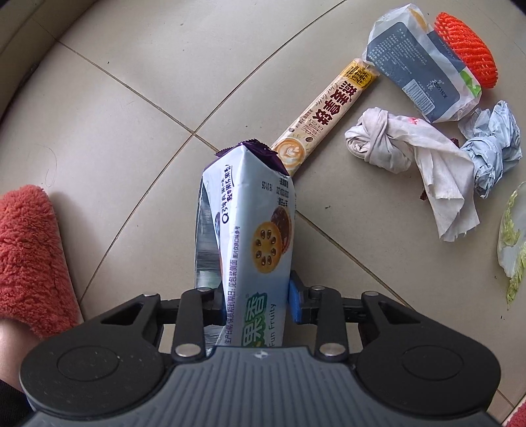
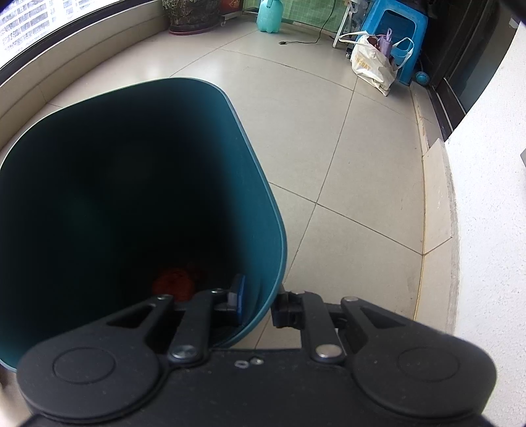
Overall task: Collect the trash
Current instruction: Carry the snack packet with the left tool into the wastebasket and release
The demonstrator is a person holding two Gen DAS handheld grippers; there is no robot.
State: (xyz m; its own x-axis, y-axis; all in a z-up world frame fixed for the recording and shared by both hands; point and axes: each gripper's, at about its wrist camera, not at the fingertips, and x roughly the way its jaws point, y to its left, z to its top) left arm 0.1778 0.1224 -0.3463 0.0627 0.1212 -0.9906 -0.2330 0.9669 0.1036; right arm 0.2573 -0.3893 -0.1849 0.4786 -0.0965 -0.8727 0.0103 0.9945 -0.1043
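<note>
My left gripper (image 1: 253, 295) points down at the tiled floor and is shut on a pale blue biscuit wrapper (image 1: 259, 210) with a purple end, which stands up between the fingers. Beyond it on the floor lie a coffee stick packet (image 1: 325, 111), a grey-blue bag (image 1: 417, 72), an orange foam net (image 1: 466, 49), a knotted tissue (image 1: 411, 154), crumpled blue paper (image 1: 493, 147) and a cabbage leaf (image 1: 513, 243). My right gripper (image 2: 259, 305) is shut on the wall of a dark teal bin (image 2: 256, 184), one finger inside and one outside. Something red (image 2: 174, 282) lies deep in the bin.
A fluffy orange slipper (image 1: 29, 256) sits at the left, close to my left gripper. Past the bin are a white plastic bag (image 2: 374, 62), a blue stool (image 2: 397, 26), a teal bottle (image 2: 271, 14), a plant pot (image 2: 190, 16) and a black cable (image 2: 305, 39). A white wall (image 2: 486, 230) runs along the right.
</note>
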